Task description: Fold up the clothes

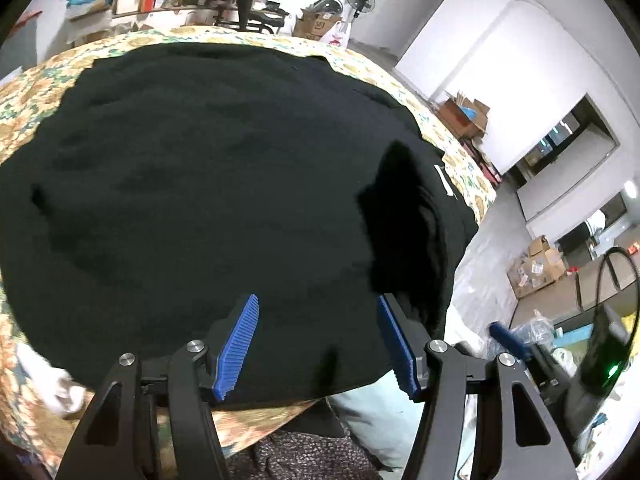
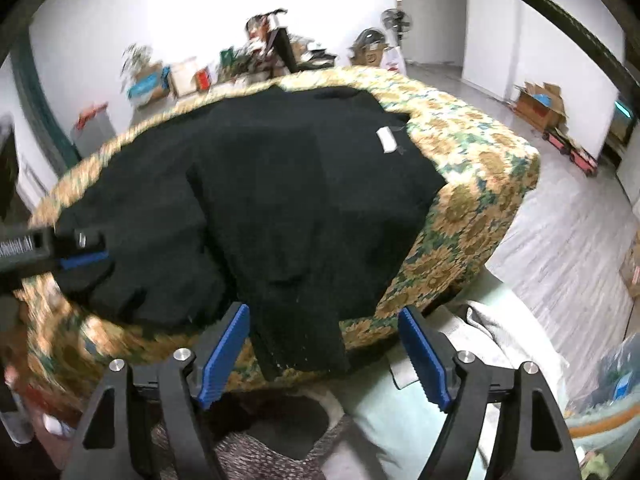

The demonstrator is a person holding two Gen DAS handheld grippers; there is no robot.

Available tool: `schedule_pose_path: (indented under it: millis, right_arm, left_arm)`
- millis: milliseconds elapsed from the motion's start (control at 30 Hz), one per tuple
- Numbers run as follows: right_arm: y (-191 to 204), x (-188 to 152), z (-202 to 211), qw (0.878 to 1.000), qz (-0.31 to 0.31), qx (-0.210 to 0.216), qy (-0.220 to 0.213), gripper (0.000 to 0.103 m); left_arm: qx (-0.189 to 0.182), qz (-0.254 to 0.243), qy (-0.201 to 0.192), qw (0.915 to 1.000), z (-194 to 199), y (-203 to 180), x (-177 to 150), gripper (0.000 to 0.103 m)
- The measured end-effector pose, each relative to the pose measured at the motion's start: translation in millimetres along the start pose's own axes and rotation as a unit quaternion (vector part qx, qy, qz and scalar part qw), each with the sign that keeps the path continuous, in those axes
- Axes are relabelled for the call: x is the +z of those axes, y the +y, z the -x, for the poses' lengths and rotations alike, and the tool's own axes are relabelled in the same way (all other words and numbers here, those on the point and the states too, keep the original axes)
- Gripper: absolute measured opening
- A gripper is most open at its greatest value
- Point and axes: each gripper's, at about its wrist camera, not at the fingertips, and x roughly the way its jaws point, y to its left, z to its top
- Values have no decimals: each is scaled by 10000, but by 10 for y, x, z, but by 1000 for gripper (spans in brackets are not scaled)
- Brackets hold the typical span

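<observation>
Sleeve (image 2: 298, 344) is what I am watching: it is hanging over the near edge of the bed (image 2: 480, 184), low in the right wrist frame, running from upper centre down to bottom centre and sitting between the spread pads of my right gripper (image 2: 324, 354), which are pinching nothing. Its long axis is lining up with the way that claw is pointing, so I am judging the right hand the nearer one for picking it up and laying it back across the sweater (image 2: 280, 184), which is lying flat on the bed and filling the middle of both frames. My left gripper (image 1: 318, 346) is hovering with its pads spread and empty over the near hem, bottom centre of its frame; in the right wrist frame I am seeing it at the far left edge, well apart from the sleeve.
</observation>
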Motion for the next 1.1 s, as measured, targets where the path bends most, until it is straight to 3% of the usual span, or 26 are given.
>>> schedule_pose_path:
  millis: [167, 233, 267, 300, 333, 433, 533, 667, 767, 833, 867, 933, 967, 1100]
  right_arm:
    - [295, -216, -246, 9966, 726, 345, 199, 81]
    - [287, -195, -302, 9964, 796, 131, 252, 78]
    - [283, -184, -330, 9961, 831, 24, 279, 54]
    - [279, -173, -357, 9957, 866, -83, 306, 11]
    - [275, -162, -385, 9952, 900, -190, 333, 7]
    - [180, -39, -254, 9956, 910, -110, 215, 6]
    - [139, 223, 45, 9912, 1162, -529, -336, 6]
    - [224, 868, 229, 9847, 1413, -706, -730, 7]
    - [438, 1504, 76, 9751, 1787, -997, -855, 7]
    - [629, 1781, -4, 9744, 1850, -923, -886, 7]
    - [725, 1923, -56, 9744, 1892, -769, -944, 12]
    - [921, 2043, -58, 9762, 1884, -260, -1044, 54]
    - [1003, 2057, -24, 9767, 1828, -6, -1126, 81]
    - [1182, 1833, 234, 9631, 1973, 754, -1669, 85]
  left_arm:
    - [51, 37, 130, 9999, -174, 2, -9, 62]
    - [11, 47, 95, 9999, -157, 21, -14, 62]
    - [14, 67, 96, 9999, -149, 31, -15, 62]
    - [40, 91, 86, 9999, -115, 56, -39, 62]
    - [68, 116, 75, 9999, -80, 83, -65, 62]
    - [-28, 339, 69, 9994, -47, 150, -59, 62]
    - [-141, 655, 68, 9977, -10, 214, -43, 62]
    - [50, 708, -28, 9975, 40, 163, -18, 62]
    - [-41, 664, -70, 9978, 69, 127, 1, 62]
    - [-39, 642, -110, 9979, 75, 121, 21, 62]
    - [-19, 659, -141, 9977, 86, 139, 31, 62]
    - [29, 706, -177, 9973, 77, 180, 72, 62]
    - [57, 735, -182, 9971, 56, 201, 105, 62]
    - [157, 804, -242, 9963, 59, 289, 179, 62]
